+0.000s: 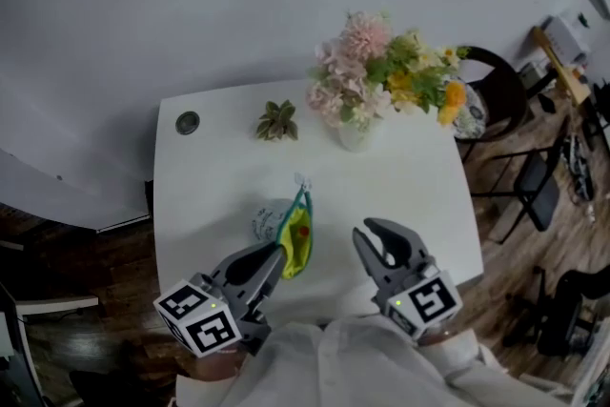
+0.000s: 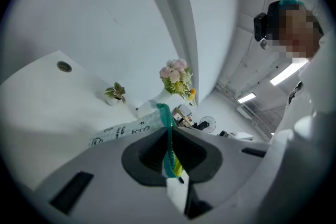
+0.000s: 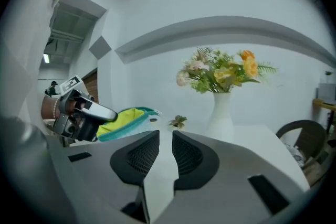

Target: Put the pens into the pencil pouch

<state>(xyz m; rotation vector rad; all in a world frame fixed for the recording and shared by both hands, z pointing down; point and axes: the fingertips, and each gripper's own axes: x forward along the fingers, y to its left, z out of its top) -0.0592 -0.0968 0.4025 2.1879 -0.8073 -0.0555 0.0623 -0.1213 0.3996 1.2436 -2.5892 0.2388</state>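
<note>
We are pinching the pencil pouch (image 1: 297, 238) by its teal zipper edge in the nearly closed left gripper (image 1: 275, 254). This is keeping its yellow-lined mouth gaping toward the right gripper (image 1: 374, 234), whose jaws are standing slightly apart and empty. Over the table (image 1: 210, 195), the pouch's long axis is pointing away from us toward the vase (image 1: 355, 134).

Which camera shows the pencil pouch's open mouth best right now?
Right gripper view: the pencil pouch gapes, yellow lining exposed. Head view shows the lining from above, held by the left gripper. Left gripper view shows only its teal zipper edge pinched.
</note>
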